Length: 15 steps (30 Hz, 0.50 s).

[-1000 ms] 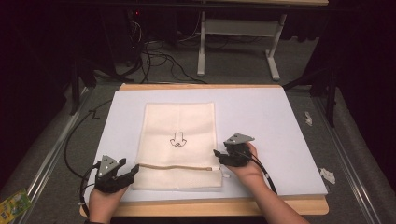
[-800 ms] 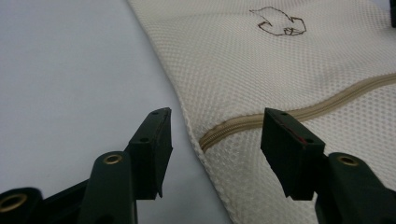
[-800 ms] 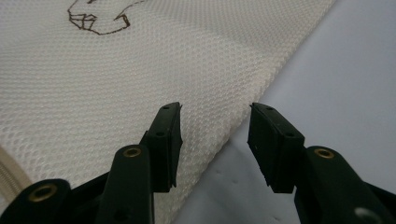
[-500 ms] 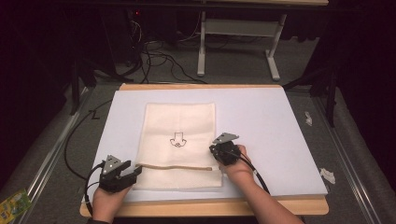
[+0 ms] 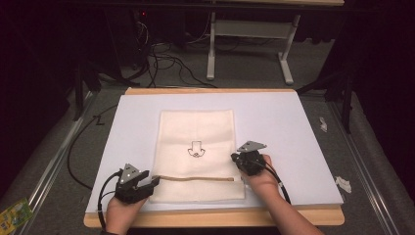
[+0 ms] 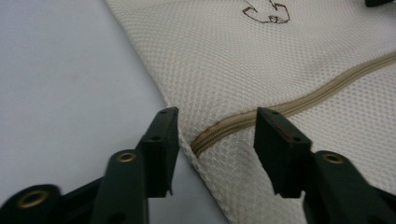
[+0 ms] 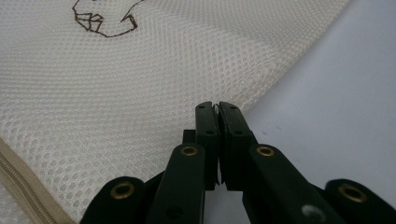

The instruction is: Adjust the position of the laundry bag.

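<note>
Cream mesh bag [image 5: 196, 154] lies flat on the white sheet [image 5: 288, 127] covering the table, its tan zipper [image 5: 195, 178] running across near the person's edge. At the bag's left corner, the left gripper [image 6: 215, 135] sits low with its jaws spread apart, straddling the zipper's end. Further right, the small brown drawing [image 5: 196, 149] marks the bag's middle. At the right edge, the right gripper [image 7: 217, 108] has its jaws pressed together, possibly pinching a thread of mesh.
</note>
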Motion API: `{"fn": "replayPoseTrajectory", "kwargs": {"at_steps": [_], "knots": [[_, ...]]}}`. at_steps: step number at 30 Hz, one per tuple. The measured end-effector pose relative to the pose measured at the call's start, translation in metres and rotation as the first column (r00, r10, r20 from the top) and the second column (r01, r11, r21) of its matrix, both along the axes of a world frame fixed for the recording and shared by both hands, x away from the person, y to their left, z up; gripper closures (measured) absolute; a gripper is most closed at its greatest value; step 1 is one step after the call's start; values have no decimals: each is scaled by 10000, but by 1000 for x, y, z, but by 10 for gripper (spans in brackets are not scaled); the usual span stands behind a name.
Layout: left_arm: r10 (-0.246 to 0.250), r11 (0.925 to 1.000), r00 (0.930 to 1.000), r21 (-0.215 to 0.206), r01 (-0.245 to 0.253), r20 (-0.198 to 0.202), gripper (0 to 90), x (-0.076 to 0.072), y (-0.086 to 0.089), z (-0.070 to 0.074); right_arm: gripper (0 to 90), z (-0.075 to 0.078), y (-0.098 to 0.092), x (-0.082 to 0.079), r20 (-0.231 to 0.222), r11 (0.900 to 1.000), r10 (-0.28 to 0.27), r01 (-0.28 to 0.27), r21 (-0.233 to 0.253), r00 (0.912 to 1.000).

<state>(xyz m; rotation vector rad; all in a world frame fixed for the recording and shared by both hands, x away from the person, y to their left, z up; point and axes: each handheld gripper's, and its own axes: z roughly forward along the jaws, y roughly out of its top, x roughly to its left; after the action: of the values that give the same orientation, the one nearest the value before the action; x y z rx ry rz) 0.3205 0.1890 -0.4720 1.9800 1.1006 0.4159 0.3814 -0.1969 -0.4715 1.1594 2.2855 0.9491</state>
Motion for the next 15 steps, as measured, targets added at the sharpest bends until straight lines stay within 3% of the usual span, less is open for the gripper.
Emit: {"fn": "replayPoseTrajectory", "kwargs": {"at_steps": [4, 9, 15], "knots": [[-67, 9995, 9999, 315, 70, -83, 633, 3, -13, -2, 887, 1, -8, -3, 42, 9999, 62, -63, 129, 10000], [102, 9999, 9996, 125, -98, -257, 746, 8, -19, -1, 887, 4, -15, -3, 84, 9999, 149, -150, 66, 9999], [-482, 9984, 9988, 281, 485, -118, 830, 11, -39, 1, 887, 9, -36, -6, 168, 10000, -62, 61, 69, 9998]]}}
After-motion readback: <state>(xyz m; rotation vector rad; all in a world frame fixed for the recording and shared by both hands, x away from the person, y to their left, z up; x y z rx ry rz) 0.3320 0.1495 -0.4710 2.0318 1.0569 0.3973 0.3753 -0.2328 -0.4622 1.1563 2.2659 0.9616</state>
